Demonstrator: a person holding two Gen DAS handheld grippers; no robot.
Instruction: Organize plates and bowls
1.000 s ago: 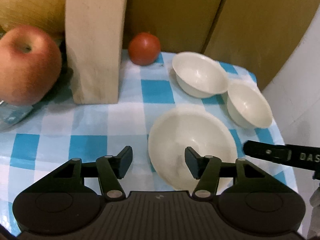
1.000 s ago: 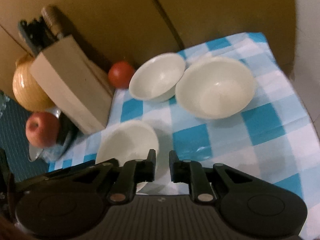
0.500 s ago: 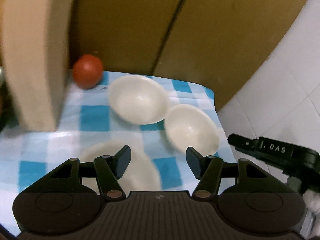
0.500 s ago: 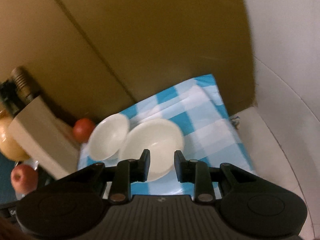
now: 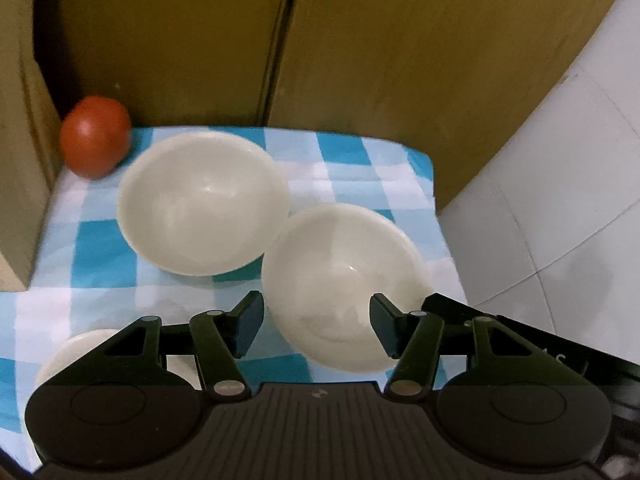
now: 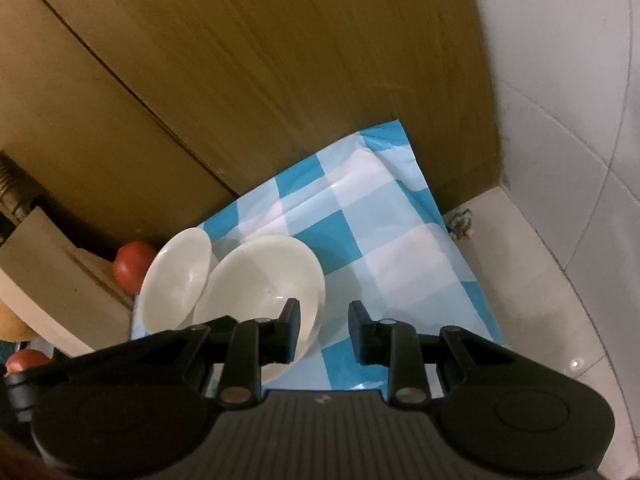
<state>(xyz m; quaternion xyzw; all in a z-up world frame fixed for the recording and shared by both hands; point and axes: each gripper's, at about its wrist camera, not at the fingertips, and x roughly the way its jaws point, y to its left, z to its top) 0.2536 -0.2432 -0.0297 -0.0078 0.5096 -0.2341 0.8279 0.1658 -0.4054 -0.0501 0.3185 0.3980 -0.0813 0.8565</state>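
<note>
Three white bowls stand on a blue-and-white checked cloth [image 5: 352,160]. In the left wrist view the far bowl [image 5: 202,204] and the near right bowl [image 5: 344,276] touch rim to rim. A third bowl [image 5: 76,350] peeks out at the lower left behind a finger. My left gripper [image 5: 316,324] hovers over the near right bowl. Its jaws are apart and closing slightly, and its pads touch nothing. My right gripper [image 6: 324,330] stands narrowly open over that bowl's [image 6: 260,280] right rim, nothing pinched. Its black body [image 5: 520,340] shows at the right.
A red tomato [image 5: 95,142] sits against the wooden back panel [image 5: 400,60], beside a pale knife block [image 5: 20,160]. The cloth ends at the table's right edge [image 6: 460,272], with white tiled floor [image 6: 560,240] beyond. An apple [image 6: 24,360] lies at the far left.
Both grippers have swung to the right. The left view shifted from the big near bowl to the right bowl; apple and melon left it. The right jaws have parted a little.
</note>
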